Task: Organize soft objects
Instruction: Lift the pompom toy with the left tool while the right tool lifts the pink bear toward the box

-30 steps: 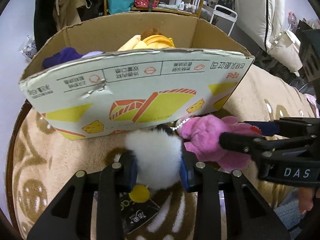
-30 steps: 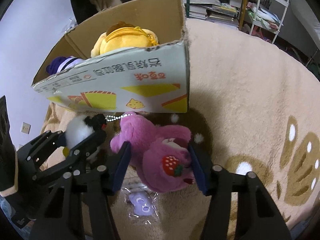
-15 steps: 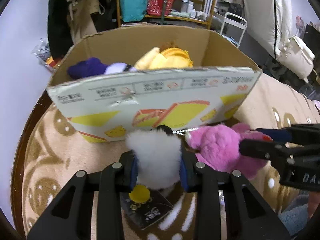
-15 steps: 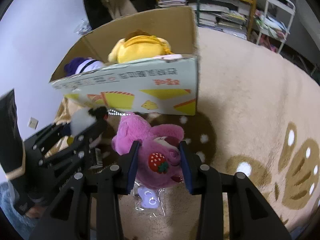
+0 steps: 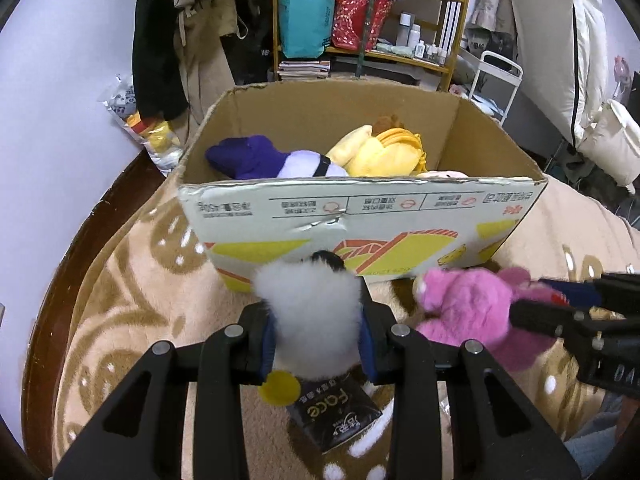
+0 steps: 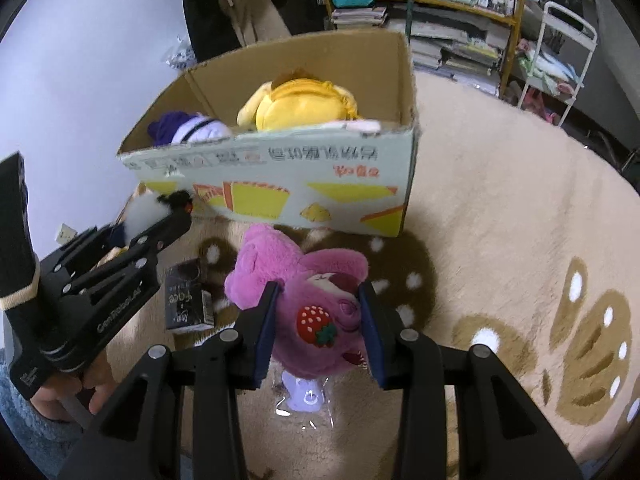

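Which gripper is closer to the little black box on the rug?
Left. The left gripper, shut on the white plush, is right above the black box. The right gripper, holding the pink plush, is off to the side.

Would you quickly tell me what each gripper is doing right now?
Left gripper: closed on the white fluffy plush.
Right gripper: closed on the pink strawberry bear plush.

The cardboard box's (image 5: 360, 216) near wall hides the lower parts of the yellow plush (image 5: 380, 156) and purple plush (image 5: 256, 158) inside. A pale pink thing (image 5: 442, 174) barely clears that rim; I can't identify it.
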